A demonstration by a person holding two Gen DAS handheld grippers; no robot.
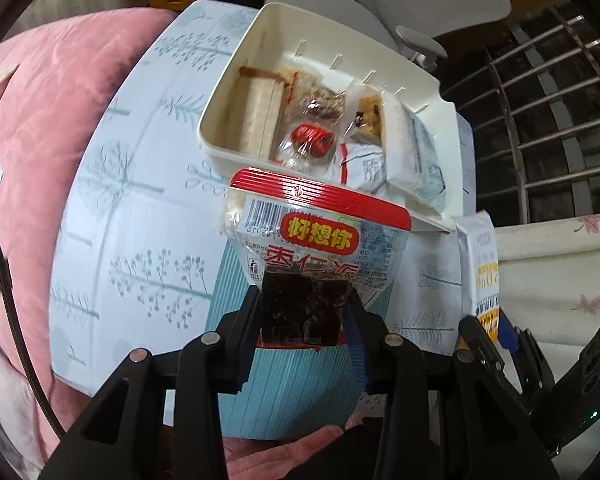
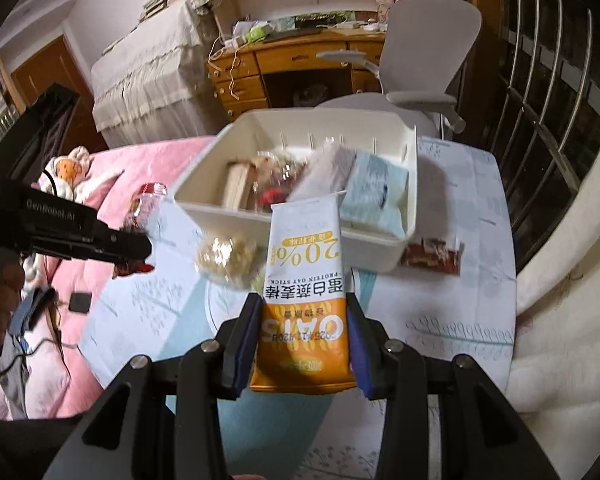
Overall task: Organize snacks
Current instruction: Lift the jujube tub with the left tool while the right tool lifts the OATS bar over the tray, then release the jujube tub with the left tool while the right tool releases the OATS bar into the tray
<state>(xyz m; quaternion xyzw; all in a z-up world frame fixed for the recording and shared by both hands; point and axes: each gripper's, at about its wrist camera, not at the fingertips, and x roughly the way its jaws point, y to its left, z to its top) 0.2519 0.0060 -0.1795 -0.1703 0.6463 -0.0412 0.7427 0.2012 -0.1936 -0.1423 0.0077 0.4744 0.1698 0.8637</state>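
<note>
one white bin; two loose snack packets on the cloth

Right gripper holding an oat stick packet in front of the snack box.

The right gripper pinches the orange end of the oat stick, whose white end overlaps the near rim of the white box. The box sits on a pale printed cloth and holds several blurred wrapped snacks. A clear bag of pale pieces lies on the cloth just left of the stick, and a dark red packet lies beside the box's right corner. At far left, the left gripper grips a red-topped clear packet over a pink quilt. A grey chair stands behind the box.
</note>
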